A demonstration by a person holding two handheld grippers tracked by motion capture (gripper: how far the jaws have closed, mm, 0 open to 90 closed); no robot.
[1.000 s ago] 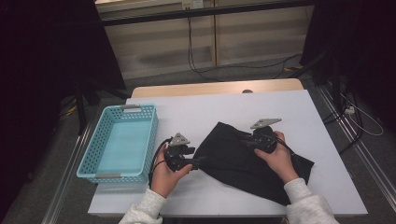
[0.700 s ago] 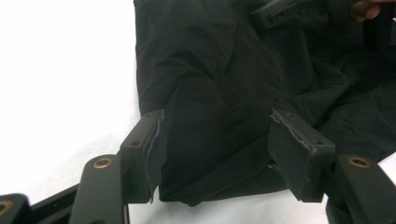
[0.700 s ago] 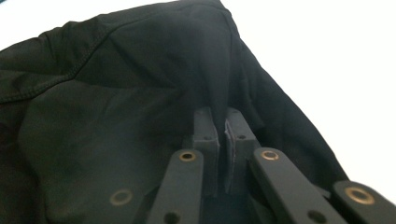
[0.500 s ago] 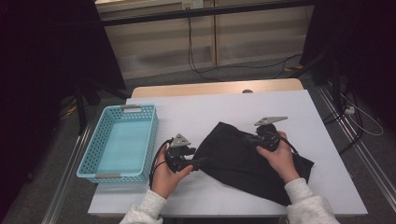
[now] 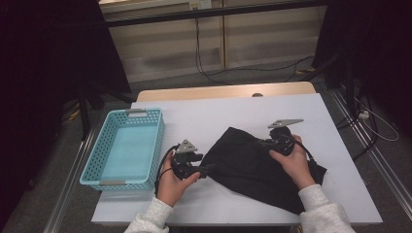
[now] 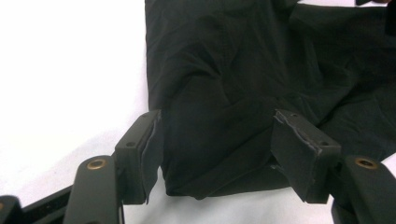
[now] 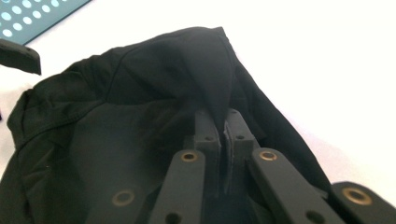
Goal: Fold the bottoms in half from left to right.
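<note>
A crumpled black cloth (image 5: 252, 167) lies on the white table (image 5: 218, 114), right of centre. My left gripper (image 5: 206, 169) lies low at the cloth's near left corner. In the left gripper view its jaws (image 6: 217, 126) stand wide apart with that corner of the cloth (image 6: 224, 70) between them; they have just been opening a little. My right gripper (image 5: 266, 143) is at the cloth's far edge. In the right gripper view its jaws (image 7: 223, 121) are shut on a pinched fold of the cloth (image 7: 140, 93), which rises into a peak.
A light blue plastic basket (image 5: 97, 160) stands at the table's left edge, nothing in it. A tan wooden strip (image 5: 223, 91) runs along the table's far side. Cables lie on the floor beyond. Bare white tabletop stretches behind the cloth.
The right hand has shifted slightly to the right with its gripper at the cloth's far edge. The left hand has stayed put.
</note>
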